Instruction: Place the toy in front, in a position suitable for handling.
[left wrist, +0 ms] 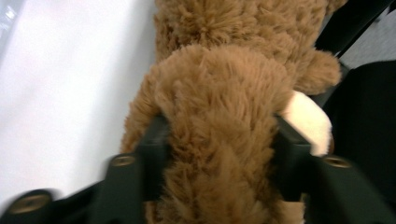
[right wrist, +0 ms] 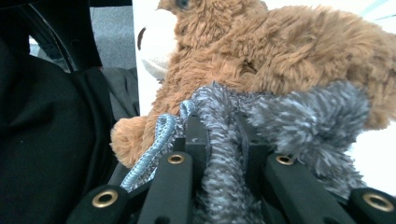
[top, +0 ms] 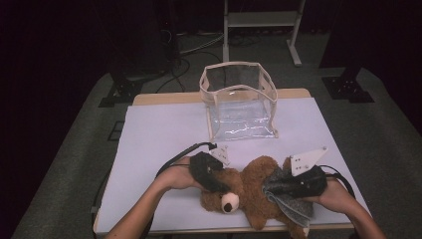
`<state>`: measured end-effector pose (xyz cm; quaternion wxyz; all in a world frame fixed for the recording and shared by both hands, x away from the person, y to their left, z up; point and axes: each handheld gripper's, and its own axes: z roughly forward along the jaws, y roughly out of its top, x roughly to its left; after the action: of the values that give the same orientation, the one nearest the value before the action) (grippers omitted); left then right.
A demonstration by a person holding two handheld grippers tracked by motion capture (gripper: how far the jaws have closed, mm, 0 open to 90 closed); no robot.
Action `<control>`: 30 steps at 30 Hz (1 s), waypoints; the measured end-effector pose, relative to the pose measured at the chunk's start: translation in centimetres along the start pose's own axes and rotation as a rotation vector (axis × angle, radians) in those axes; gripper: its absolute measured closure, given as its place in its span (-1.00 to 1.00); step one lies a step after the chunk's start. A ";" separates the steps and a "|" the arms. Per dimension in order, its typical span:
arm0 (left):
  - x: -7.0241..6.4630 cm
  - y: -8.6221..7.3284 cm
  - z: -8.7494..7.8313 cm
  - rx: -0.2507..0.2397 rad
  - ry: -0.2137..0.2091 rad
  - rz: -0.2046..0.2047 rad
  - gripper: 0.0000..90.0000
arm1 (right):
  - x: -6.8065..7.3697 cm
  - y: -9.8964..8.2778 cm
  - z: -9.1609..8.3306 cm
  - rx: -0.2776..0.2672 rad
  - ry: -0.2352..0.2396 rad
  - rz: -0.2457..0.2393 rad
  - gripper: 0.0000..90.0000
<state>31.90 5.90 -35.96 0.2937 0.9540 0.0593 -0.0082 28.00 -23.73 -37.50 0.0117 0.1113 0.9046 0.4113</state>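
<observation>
Bear [top: 249, 191] lies on table [top: 159, 144] at near edge, between both grippers. Left gripper [top: 211, 174] clamps bear's arm [left wrist: 219, 140], likely to steady toy. Right gripper [top: 291, 186] pinches grey cloth [right wrist: 224, 186], draped over bear's body beside jaws, probably being wrapped or dressed. Beyond, well apart: clear bag [top: 239, 99], upright, mouth open. Count: one bear, one cloth, one bag, two grippers.

The teddy bear [top: 249, 191] has shaggy caramel-brown fur, a cream muzzle and a black nose. The fuzzy cloth [top: 291, 201] on it is mottled grey with a pale blue stitched edge. Both grippers are black with brass-coloured screws. The tabletop [top: 159, 139] is pale lilac-white. The clear bag [top: 239, 102] has beige trim.
</observation>
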 end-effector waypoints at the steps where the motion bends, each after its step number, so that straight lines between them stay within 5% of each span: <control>1: 0.1 0.1 -0.2 -0.002 0.018 0.004 0.24 | -0.1 0.0 0.0 -0.007 -0.008 -0.001 0.72; 5: 0.8 0.2 -0.9 -0.010 0.069 -0.024 0.45 | -0.8 0.8 -0.5 -0.043 -0.068 0.009 0.71; 13: 1.0 0.8 -3.3 -0.019 0.197 0.025 0.48 | -2.0 2.6 -0.3 -0.042 -0.098 -0.009 0.71; 19: 0.2 -1.0 -2.6 0.020 0.155 0.025 0.29 | -1.4 2.6 1.1 -0.030 -0.032 -0.008 0.72; 21: -0.1 -1.6 -3.0 -0.015 0.132 -0.007 0.12 | -0.5 2.4 1.5 -0.024 -0.022 -0.025 0.72; 25: -0.1 -1.2 -4.2 -0.044 0.128 -0.016 0.05 | 0.3 2.2 1.6 -0.011 -0.034 -0.040 0.72; 30: 0.1 -1.1 -3.4 -0.002 0.108 -0.033 0.05 | 0.6 1.9 1.6 -0.009 -0.031 -0.035 0.71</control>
<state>31.80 8.68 -33.80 0.2910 0.9516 0.0910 0.0386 28.01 -21.18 -37.12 0.0335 0.1017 0.9042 0.4135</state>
